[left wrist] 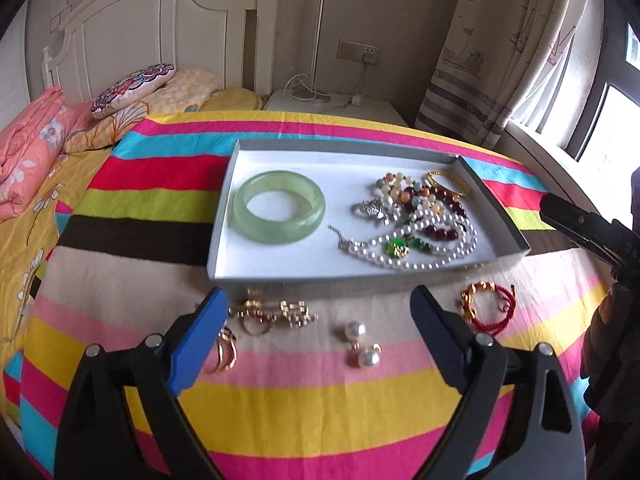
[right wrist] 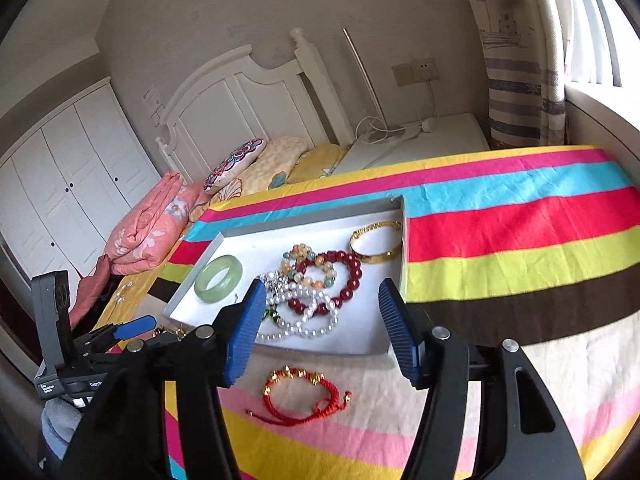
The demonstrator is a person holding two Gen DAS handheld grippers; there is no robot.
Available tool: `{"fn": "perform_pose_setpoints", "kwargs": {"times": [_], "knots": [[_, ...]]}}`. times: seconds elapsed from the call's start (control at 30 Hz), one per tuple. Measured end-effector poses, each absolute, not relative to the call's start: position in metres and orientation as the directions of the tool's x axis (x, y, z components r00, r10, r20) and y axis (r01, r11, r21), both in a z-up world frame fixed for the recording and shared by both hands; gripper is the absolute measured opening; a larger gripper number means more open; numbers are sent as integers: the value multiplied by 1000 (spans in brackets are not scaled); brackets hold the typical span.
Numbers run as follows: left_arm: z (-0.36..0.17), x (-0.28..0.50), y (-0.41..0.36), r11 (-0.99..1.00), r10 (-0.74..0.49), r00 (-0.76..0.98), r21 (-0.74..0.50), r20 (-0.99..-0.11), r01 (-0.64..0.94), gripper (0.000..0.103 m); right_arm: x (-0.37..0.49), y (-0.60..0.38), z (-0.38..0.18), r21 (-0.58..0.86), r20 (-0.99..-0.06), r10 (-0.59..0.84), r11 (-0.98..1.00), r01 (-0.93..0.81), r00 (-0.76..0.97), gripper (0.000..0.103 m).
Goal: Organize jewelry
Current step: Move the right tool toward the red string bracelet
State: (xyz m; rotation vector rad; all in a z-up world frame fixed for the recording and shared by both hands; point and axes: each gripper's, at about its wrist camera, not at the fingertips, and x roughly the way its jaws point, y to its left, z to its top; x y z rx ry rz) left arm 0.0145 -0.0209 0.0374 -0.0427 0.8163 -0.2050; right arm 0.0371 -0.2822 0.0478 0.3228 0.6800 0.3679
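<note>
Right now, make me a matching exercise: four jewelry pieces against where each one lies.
Things:
1. green bangle
2. gold bangle
3. red cord bracelet
4. pearl earrings

Places:
A. on the striped cloth, in front of the left gripper
B. in the tray's left part, alone
C. on the cloth, in front of the right gripper
D. in the tray's far right corner

Pairs: 1-B, 2-D, 3-C, 4-A

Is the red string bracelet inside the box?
No, the red string bracelet lies on the striped cloth, outside the box.
</note>
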Motion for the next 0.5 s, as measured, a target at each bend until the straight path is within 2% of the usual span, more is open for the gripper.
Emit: {"fn": "perform_pose_setpoints", "kwargs": {"times": [0.27,0.5], "knots": [[14,-25,-24,983,-165,640,-71,-751,170,98,-1,-258,30,305,-614,421,907,-291,667,58],[14,-29,-9,966,-259,650,-182,-714,185,98,-19,-232,23,183,-689,387,911,-370,613,58]]}}
